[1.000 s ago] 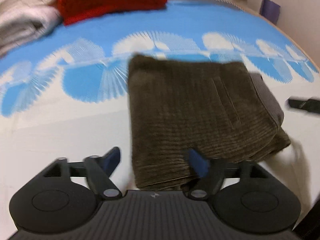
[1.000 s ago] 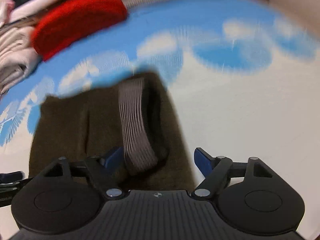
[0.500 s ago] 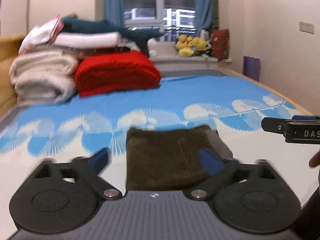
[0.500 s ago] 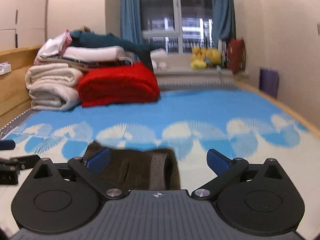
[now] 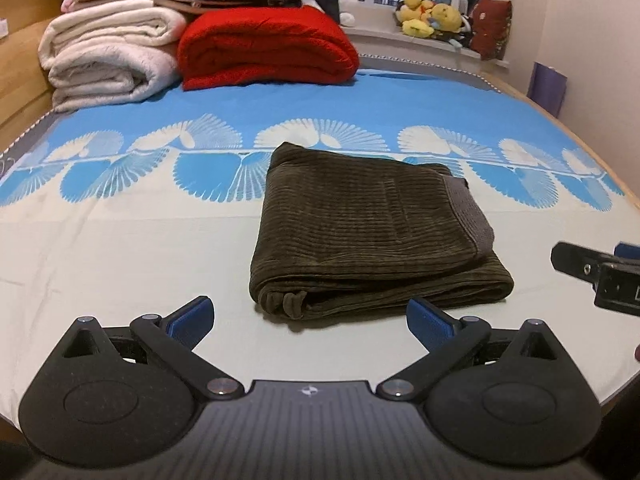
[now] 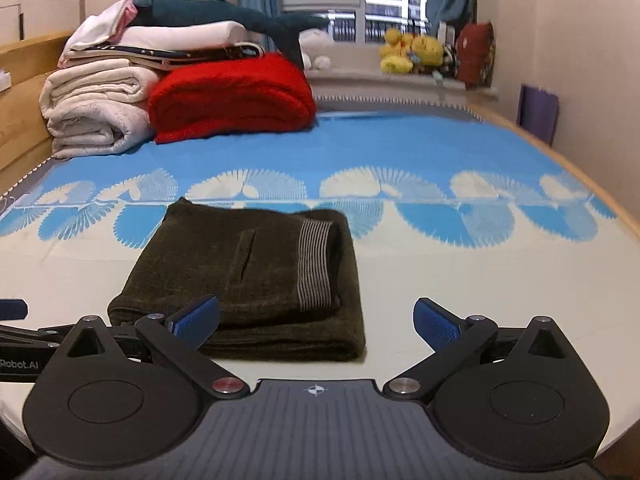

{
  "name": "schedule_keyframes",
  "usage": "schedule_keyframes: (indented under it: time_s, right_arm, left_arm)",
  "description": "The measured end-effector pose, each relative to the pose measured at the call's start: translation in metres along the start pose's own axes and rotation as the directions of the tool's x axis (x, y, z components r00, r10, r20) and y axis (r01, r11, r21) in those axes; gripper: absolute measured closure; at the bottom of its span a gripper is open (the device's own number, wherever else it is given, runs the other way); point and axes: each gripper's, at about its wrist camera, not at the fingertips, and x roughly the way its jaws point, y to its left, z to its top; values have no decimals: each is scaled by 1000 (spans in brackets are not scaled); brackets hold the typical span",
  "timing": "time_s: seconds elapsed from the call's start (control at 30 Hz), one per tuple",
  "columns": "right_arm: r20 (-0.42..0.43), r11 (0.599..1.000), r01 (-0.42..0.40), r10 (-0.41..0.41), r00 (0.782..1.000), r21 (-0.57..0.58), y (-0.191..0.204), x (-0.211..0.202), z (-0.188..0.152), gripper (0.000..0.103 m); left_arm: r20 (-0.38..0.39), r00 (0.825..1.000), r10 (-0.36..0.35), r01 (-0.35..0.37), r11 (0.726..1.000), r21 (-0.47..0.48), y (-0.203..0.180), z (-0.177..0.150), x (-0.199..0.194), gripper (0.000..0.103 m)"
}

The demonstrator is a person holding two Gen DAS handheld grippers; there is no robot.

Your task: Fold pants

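The dark olive corduroy pants (image 5: 360, 224) lie folded in a compact rectangle on the bed, with the grey ribbed waistband (image 5: 468, 216) on top at the right. They also show in the right wrist view (image 6: 248, 276), waistband (image 6: 316, 264) striped. My left gripper (image 5: 310, 316) is open and empty, just in front of the pants' near edge. My right gripper (image 6: 316, 320) is open and empty, near the pants' front right corner. Each gripper shows at the edge of the other's view, the right one (image 5: 596, 272) and the left one (image 6: 16, 332).
The bed sheet (image 5: 120, 248) is cream in front and blue with white fan shapes farther back. A red blanket (image 5: 264, 44) and stacked white blankets (image 5: 108, 56) sit at the far left. Plush toys (image 6: 412, 52) line the windowsill. The bed's wooden edge (image 6: 560, 160) runs along the right.
Both grippers have pulled back from the folded pants and levelled out. One second ago they were close over the pants, tilted down; now they sit in front of them, still open.
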Motion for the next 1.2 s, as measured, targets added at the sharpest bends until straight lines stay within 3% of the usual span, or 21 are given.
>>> schedule_keyframes:
  time_s: [0.4, 1.2]
  right_arm:
    - [-64, 1000, -6, 8, 998, 23, -2, 18, -3, 1]
    - [-71, 1000, -21, 21, 997, 9, 2, 17, -1, 1]
  left_arm:
    - [-40, 999, 9, -9, 1000, -10, 1, 1, 11, 0]
    - [-46, 999, 1, -2, 1000, -18, 1, 1, 12, 0]
